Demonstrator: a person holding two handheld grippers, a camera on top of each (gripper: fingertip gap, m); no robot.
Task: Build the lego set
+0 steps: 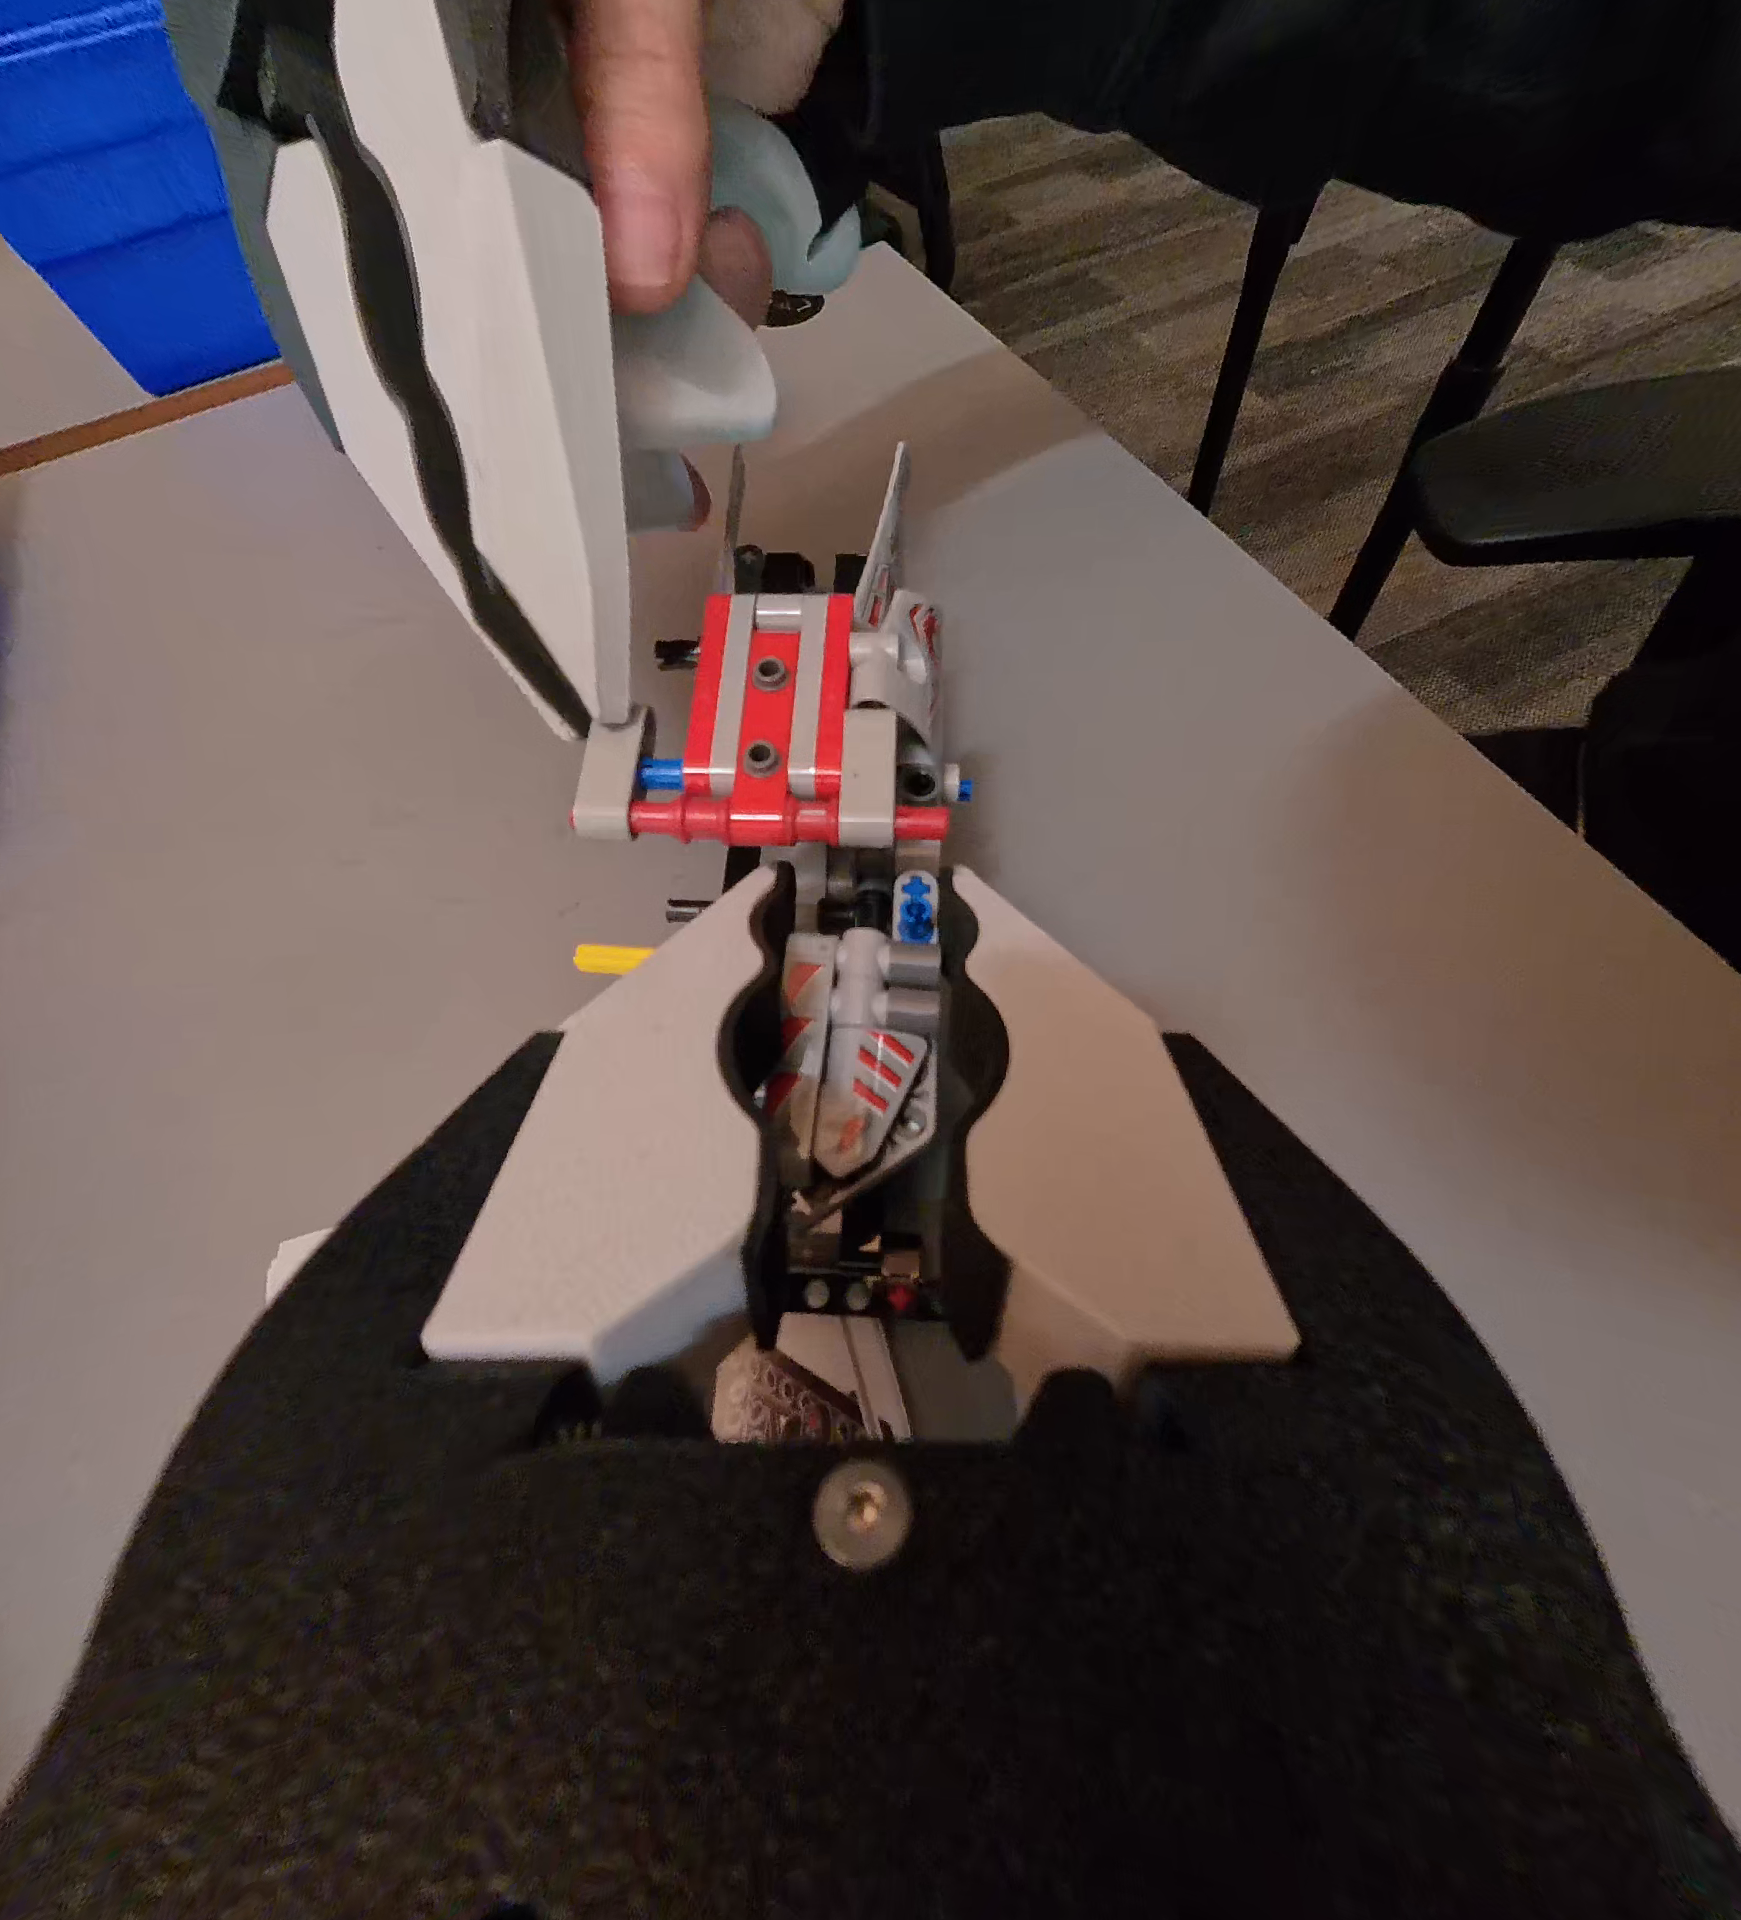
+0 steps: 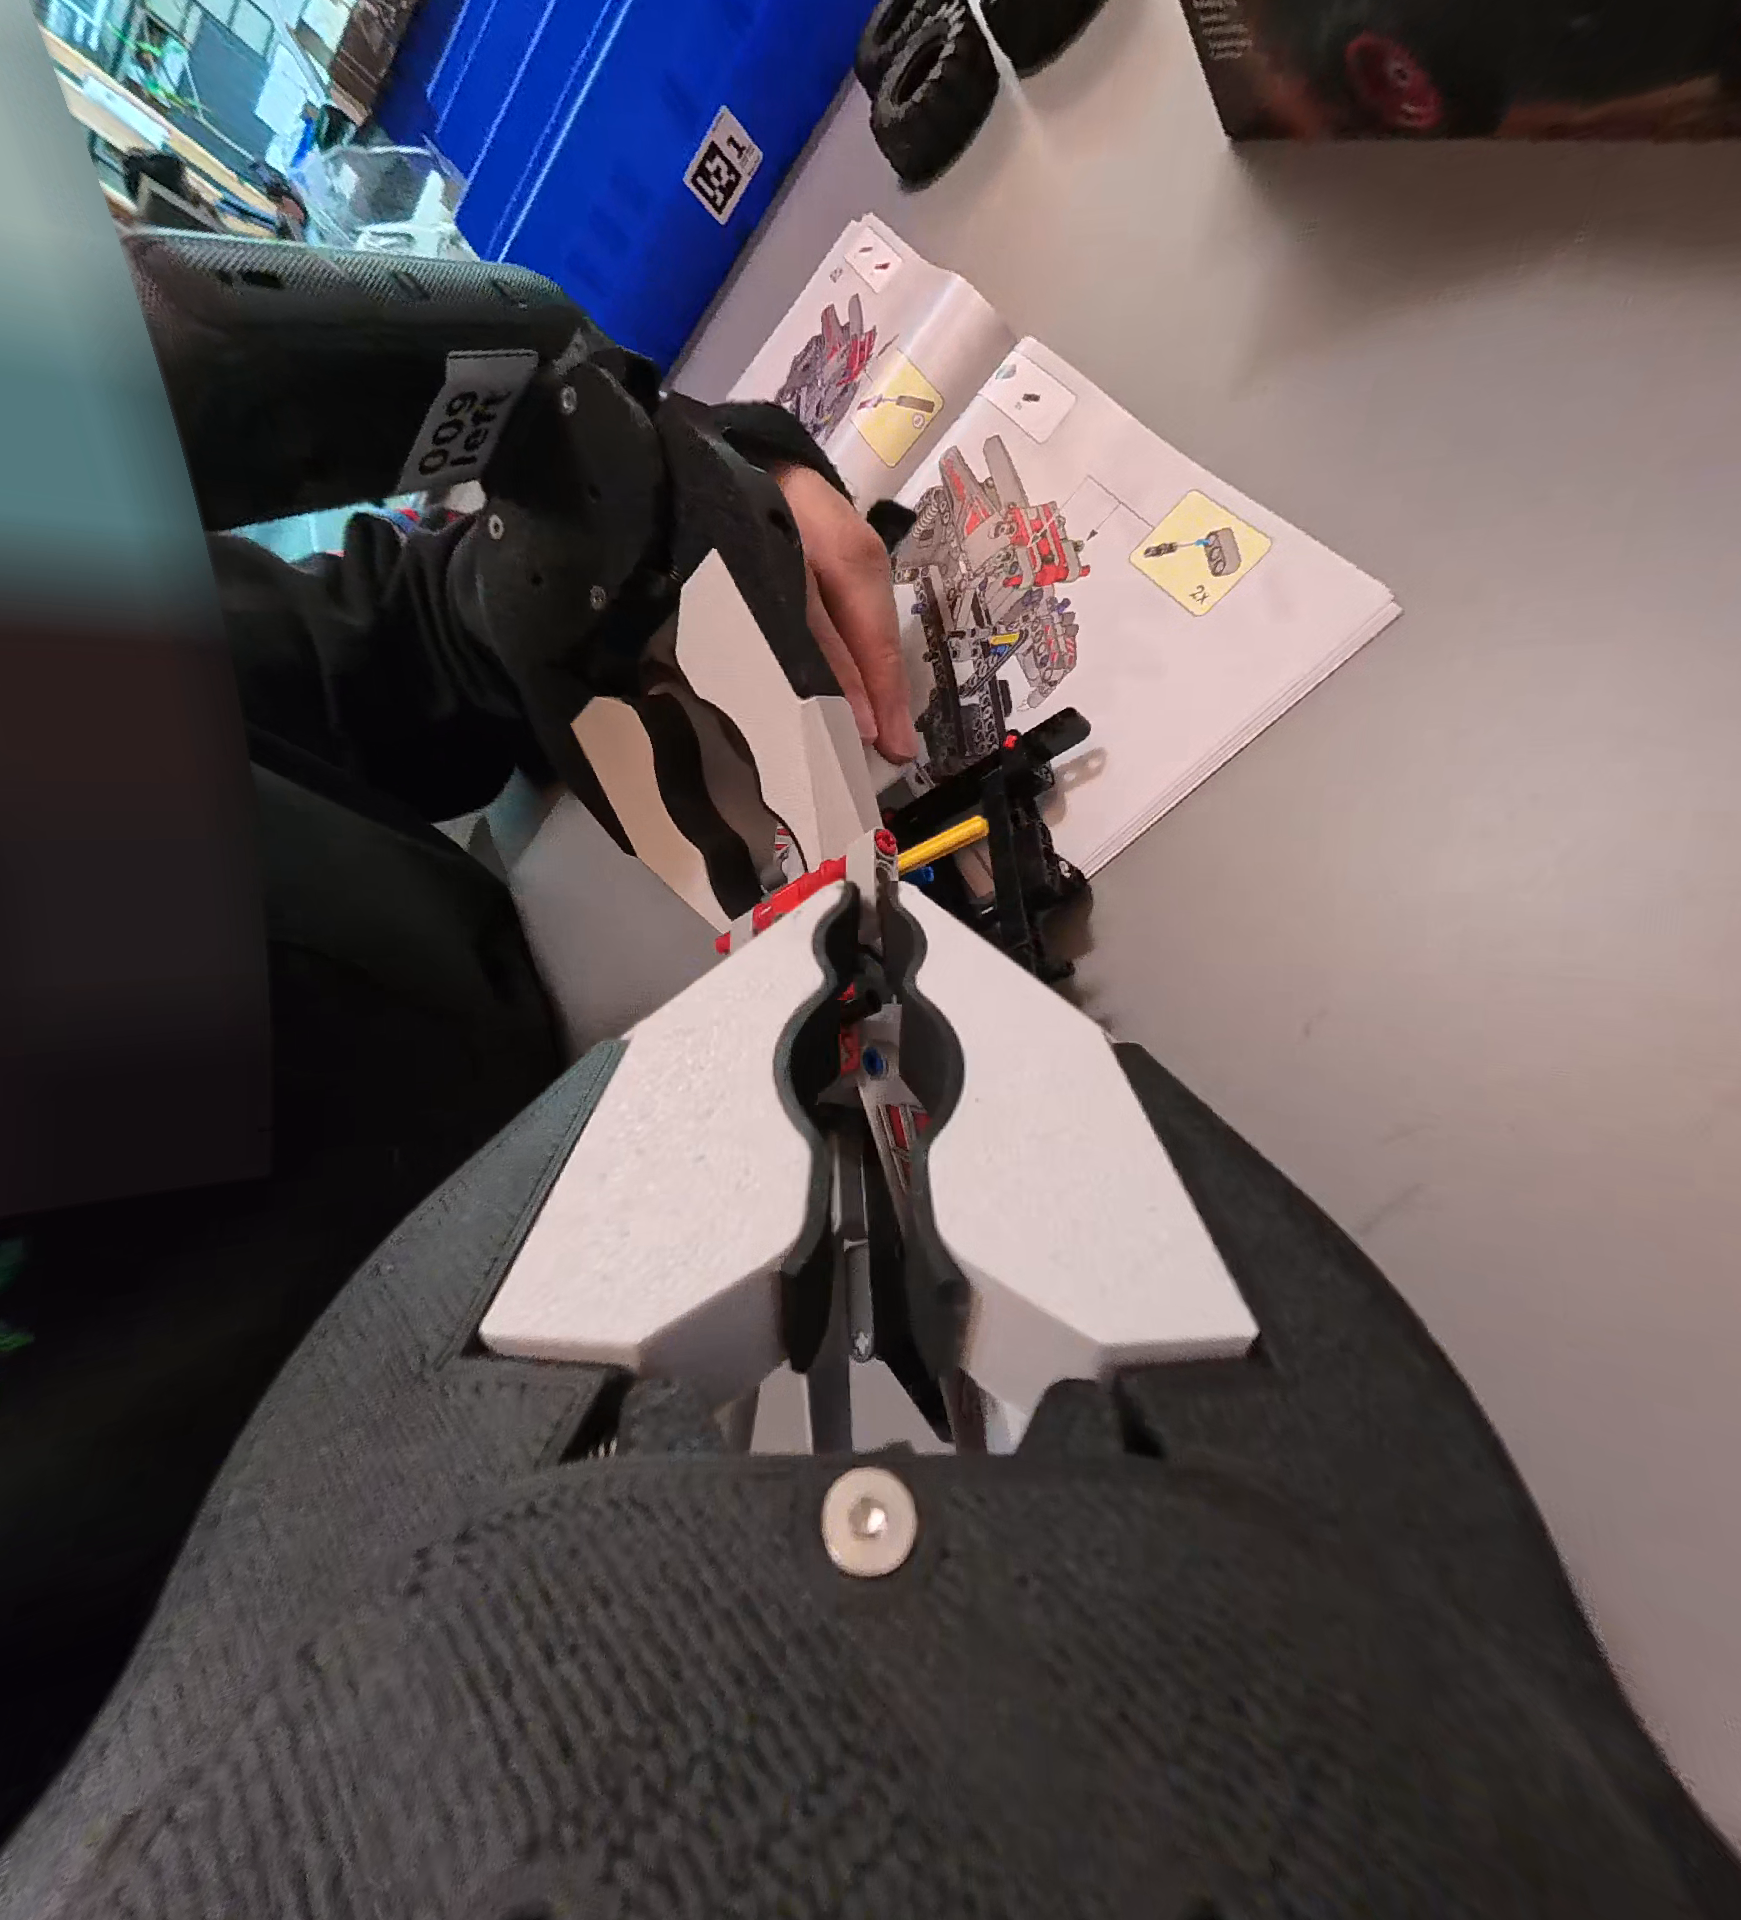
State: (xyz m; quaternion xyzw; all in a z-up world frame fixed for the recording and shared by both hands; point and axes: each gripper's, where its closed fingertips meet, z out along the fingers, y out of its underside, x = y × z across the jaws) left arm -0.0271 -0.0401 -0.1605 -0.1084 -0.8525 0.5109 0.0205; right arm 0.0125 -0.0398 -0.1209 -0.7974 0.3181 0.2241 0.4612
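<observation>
The lego model (image 1: 793, 717), a red and grey striped body with a black frame, stands tilted on the grey table (image 1: 1209, 883). My left gripper (image 1: 861, 894) is shut on its striped grey panels. My right gripper (image 1: 614, 722) comes down from the upper left, with a person's fingers on it. It is shut on a small grey connector (image 1: 608, 790) at the left end of the model's red axle, by a blue pin. In the right wrist view my right gripper (image 2: 876, 914) is nearly closed against the model's red edge (image 2: 793, 899). The left gripper (image 2: 824, 821) holds the model from the far side.
An open instruction booklet (image 2: 1157, 499) lies behind the model. A yellow axle (image 2: 939, 842) sticks out of the black frame (image 2: 1027, 831). Black tyres (image 2: 933, 83), a blue bin (image 2: 617, 135) and a dark box (image 2: 1468, 62) stand at the back. The table edge and chairs (image 1: 1572, 488) are on the right. The tips of one gripper are about 6 centimetres away from the tips of the other.
</observation>
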